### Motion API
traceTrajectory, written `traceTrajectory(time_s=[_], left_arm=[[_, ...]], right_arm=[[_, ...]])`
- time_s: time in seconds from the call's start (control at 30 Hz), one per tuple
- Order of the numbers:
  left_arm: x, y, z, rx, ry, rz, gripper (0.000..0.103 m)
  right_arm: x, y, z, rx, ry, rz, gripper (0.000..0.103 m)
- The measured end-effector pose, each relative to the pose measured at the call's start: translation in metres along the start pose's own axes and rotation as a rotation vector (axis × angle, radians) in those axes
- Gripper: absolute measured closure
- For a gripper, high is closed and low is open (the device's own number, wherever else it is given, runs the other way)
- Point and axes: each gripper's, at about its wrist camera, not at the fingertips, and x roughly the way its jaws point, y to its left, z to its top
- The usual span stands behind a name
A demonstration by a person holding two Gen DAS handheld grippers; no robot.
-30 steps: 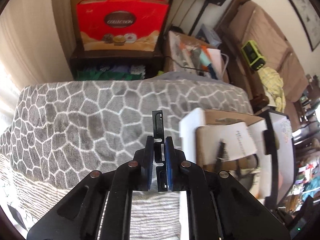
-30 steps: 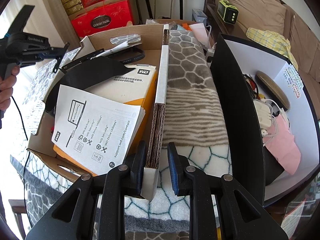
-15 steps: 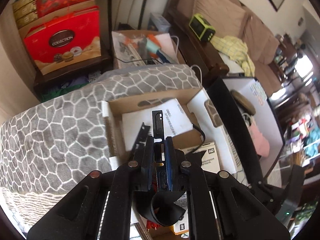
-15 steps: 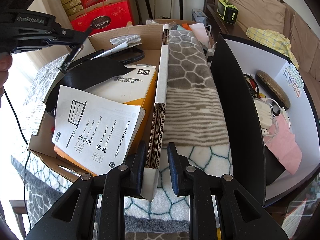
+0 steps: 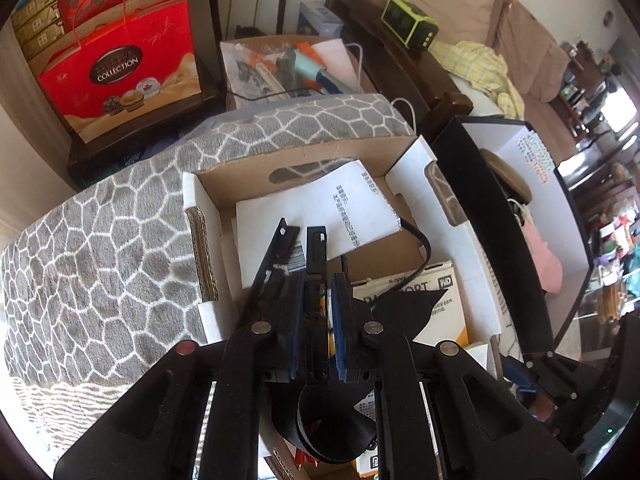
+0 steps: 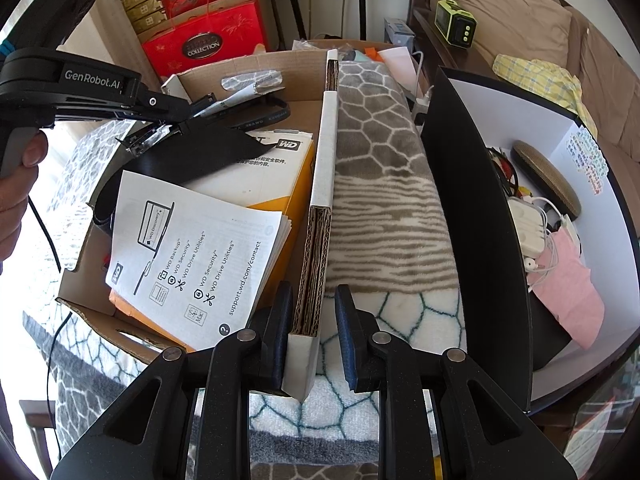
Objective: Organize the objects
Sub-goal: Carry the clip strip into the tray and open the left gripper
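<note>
A home living room; a cushioned sofa [image 6: 532, 12], stacked red gift boxes [image 5: 120, 60], a patterned blanket [image 5: 100, 260].

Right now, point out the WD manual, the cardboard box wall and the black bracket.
WD manual [image 6: 192, 256], right wrist view, middle of the printed page.
cardboard box wall [image 6: 320, 200], right wrist view, top edge.
black bracket [image 5: 315, 252], left wrist view, upper strip.

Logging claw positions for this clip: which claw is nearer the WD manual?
Right. The right claw straddles the box wall right beside the WD manual; the left claw hovers over the box's far end, holding a black bracket.
</note>
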Motion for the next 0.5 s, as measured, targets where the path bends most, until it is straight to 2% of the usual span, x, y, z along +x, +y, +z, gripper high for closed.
traceTrajectory(time_s=[0.1, 0.17, 0.27, 0.5], left_arm=[[-0.006, 0.0, -0.003, -0.001, -0.02, 0.009, 0.08], [-0.013, 0.001, -0.006, -0.006, -0.048, 0.015, 0.063], [-0.026, 0.002, -0.01, -0.003, -0.088, 0.009, 0.053], [-0.047, 0.009, -0.022, -0.028, -0.131, -0.018, 0.044]], right_arm=[[0.0, 0.0, 0.001, 0.0, 0.0, 0.001, 0.083], [0.0, 0.0, 0.0, 0.001, 0.0, 0.001, 0.083], [0.0, 0.0, 0.0, 0.0, 0.0, 0.0, 0.083], [-0.001, 0.0, 0.001, -0.001, -0.003, -0.002, 0.083]])
